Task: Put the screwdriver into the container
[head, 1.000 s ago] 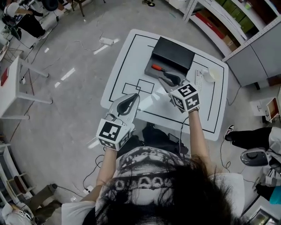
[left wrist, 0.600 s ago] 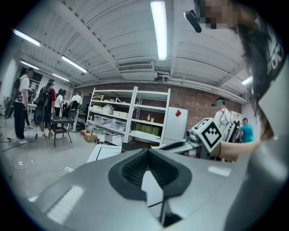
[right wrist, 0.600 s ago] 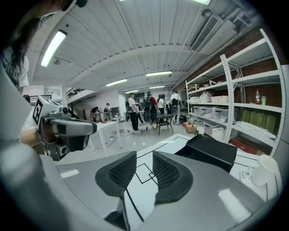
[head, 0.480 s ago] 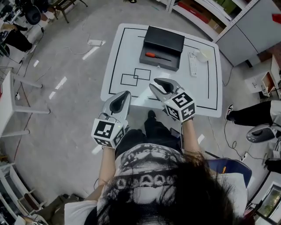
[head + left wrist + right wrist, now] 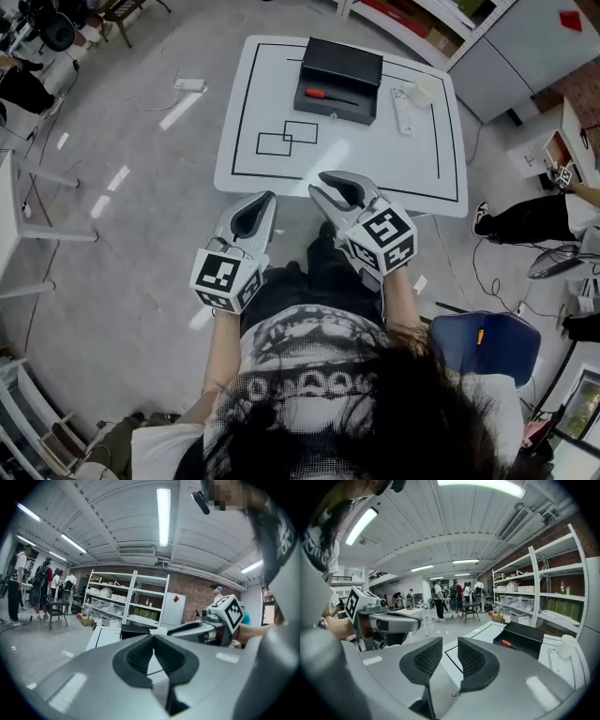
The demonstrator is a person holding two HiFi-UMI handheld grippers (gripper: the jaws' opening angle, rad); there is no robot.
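Observation:
The screwdriver [image 5: 325, 95], red-handled, lies inside the black container [image 5: 346, 62] at the far side of the white table [image 5: 375, 164]. In the right gripper view the screwdriver [image 5: 507, 643] rests on the container [image 5: 524, 636] well ahead of the jaws. My right gripper [image 5: 324, 187] hangs at the table's near edge, open and empty; its jaws have just been closing a little. My left gripper [image 5: 269, 199] is off the table's near-left corner, its pads [image 5: 143, 652] pressed together on nothing. Both grippers are far from the container.
A white remote [image 5: 401, 110] and a white cup [image 5: 427, 89] lie right of the container. Black rectangles [image 5: 287, 139] are drawn on the table. A power strip [image 5: 189, 85] lies on the floor at left. A blue chair [image 5: 478, 343] and a person's legs [image 5: 525, 221] are at right.
Both grippers have drawn back from the table toward the person's body, the right one from over the table to its near edge. The screwdriver has stayed in the container.

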